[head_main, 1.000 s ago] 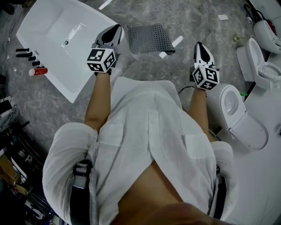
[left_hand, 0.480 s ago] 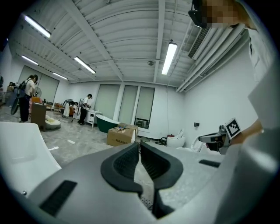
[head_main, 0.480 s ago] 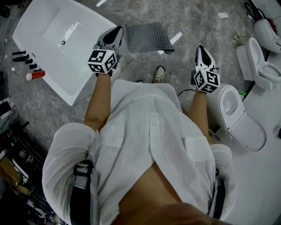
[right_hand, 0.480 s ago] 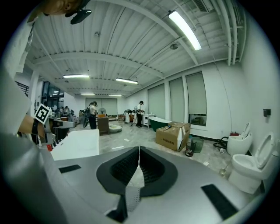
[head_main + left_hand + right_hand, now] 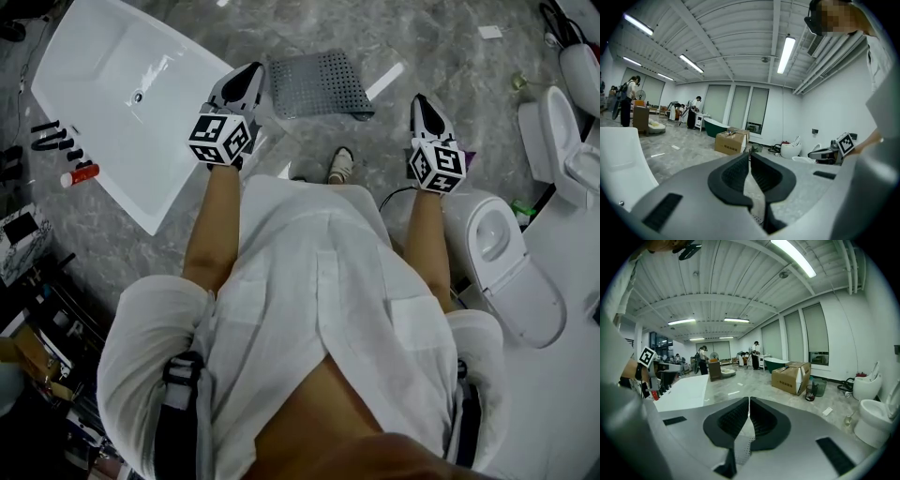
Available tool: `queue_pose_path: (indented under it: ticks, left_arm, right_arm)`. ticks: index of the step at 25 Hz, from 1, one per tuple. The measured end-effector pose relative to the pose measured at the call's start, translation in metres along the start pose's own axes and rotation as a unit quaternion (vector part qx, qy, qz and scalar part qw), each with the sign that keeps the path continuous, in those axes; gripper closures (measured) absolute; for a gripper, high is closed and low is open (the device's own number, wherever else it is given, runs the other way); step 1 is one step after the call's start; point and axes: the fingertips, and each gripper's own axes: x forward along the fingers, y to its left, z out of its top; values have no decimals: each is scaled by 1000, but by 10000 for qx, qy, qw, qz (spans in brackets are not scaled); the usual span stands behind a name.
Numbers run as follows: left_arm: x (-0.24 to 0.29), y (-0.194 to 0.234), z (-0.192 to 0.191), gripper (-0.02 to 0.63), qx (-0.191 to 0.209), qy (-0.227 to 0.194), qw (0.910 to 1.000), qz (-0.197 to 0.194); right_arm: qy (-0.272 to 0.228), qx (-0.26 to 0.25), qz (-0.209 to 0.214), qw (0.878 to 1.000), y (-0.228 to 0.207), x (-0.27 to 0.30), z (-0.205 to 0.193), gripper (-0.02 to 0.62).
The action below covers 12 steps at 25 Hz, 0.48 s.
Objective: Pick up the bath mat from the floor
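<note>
The bath mat [image 5: 319,84], grey and perforated, lies flat on the marble floor ahead of me, between the lines of my two grippers. The left gripper [image 5: 246,80] is held out at the mat's left edge, well above the floor, with its jaws shut and nothing in them. The right gripper [image 5: 422,101] is to the right of the mat, also shut and empty. In the left gripper view the left gripper [image 5: 749,157] points level into the room, its pads together. The right gripper [image 5: 749,401] looks the same in its own view. A perforated patch shows low through each jaw gap.
A long white tub [image 5: 112,84] lies on the floor at left, with a red can [image 5: 80,175] and black fittings beside it. White toilets [image 5: 506,253] stand at right. My shoe [image 5: 339,166] is just short of the mat. A cardboard box [image 5: 791,377] and people stand farther off.
A shoe has stepped into view just below the mat. Both grippers have stayed shut and held out, barely shifting.
</note>
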Motion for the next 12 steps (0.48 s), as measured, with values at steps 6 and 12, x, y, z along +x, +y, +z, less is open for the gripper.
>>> queue_pose_path:
  ticks: [6,12]
  left_arm:
    - [39,-11,-3,584,-7,133,9998,118]
    - [59,-24,-9,584,29,147,9997,178]
  right_arm:
    - [209,68,175,9996,-40,20,-14,565]
    - [431,42,401,9983,-61,35,-34,565]
